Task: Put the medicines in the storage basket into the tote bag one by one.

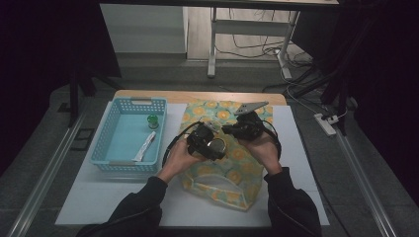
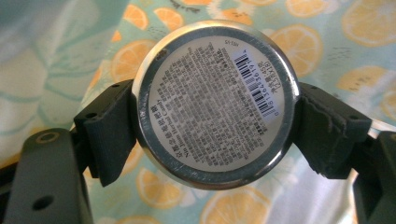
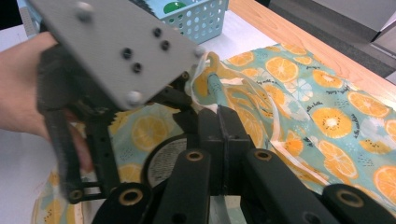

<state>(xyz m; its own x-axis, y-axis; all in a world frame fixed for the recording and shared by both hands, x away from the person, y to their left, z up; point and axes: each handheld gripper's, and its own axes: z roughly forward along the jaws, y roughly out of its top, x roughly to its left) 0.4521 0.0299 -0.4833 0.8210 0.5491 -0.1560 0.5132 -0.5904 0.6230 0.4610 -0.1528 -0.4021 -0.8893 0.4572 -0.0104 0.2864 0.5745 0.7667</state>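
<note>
- The tin [image 2: 215,103] is round and flat, with a scuffed silver metal rim and a pale paper label of dense small print with a barcode near one edge
- The left gripper [image 2: 215,105] has its two black jaws spread wide and pressed on opposite sides of the tin's rim, holding it label-side to its camera
- In the high view the tin [image 1: 216,146] sits in the left gripper [image 1: 210,143] just above the bag [image 1: 232,195], near the counter's middle
- The bag is soft, wrinkled cloth, mint green with orange slices printed on it, a looped handle at its near end
- The right gripper [image 3: 219,135] has its black jaws closed together, a fold of the bag's cloth [image 3: 215,88] just beyond the tips; whether they pinch it I cannot tell
- A blue plastic basket [image 1: 112,118] with perforated walls stands left of the bag, holding a small green-capped thing [image 1: 153,121] and a white packet [image 1: 146,145]
- The counter [image 1: 296,148] is matte white with a wooden far edge; around it a dark room, grey floor, cables and a power strip [image 1: 326,124]
</note>
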